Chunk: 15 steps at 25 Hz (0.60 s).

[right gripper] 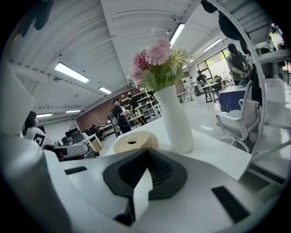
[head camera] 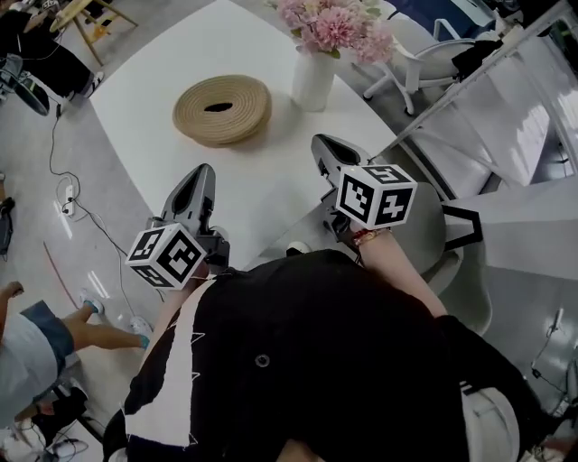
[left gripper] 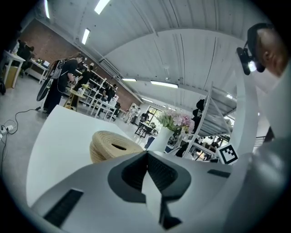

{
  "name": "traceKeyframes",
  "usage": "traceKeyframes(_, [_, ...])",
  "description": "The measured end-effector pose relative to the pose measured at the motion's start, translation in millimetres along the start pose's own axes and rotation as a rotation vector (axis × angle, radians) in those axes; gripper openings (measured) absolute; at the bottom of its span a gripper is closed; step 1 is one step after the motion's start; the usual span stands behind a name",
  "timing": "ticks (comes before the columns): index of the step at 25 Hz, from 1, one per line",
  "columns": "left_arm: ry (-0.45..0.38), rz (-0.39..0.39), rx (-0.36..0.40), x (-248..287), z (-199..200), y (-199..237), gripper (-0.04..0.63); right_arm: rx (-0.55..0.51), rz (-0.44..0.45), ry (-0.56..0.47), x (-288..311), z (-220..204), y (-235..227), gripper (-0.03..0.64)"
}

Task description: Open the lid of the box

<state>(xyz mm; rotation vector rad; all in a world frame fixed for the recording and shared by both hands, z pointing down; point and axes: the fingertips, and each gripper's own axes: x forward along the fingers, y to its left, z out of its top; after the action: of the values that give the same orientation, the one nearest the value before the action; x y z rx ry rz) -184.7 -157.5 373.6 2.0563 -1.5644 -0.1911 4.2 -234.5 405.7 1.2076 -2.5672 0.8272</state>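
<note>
The round tan woven box [head camera: 222, 109] shows a dark slot on top. A white vase [head camera: 312, 81] holds pink flowers [head camera: 336, 25]. Left gripper [head camera: 205, 170] and right gripper [head camera: 321, 140] are closed, empty.

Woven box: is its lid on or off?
On: the woven box is covered on top but for a small dark slot; no loose lid lies on the table.

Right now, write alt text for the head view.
The left gripper and right gripper, fingers shut and empty, are held at the near edge of a white table, pointing toward a round woven basket. A white vase of pink flowers stands right of the basket.
</note>
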Motion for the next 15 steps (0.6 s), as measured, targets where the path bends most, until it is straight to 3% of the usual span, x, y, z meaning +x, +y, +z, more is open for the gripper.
traceKeyframes(5, [0.048,0.028,0.064,25,-9,0,0.009,0.008,0.011,0.012,8,4,-24,0.005])
traceKeyframes(15, [0.182,0.074,0.298,83,-21,-8,0.009,0.047,0.049,0.044,17,-7,-58,0.005])
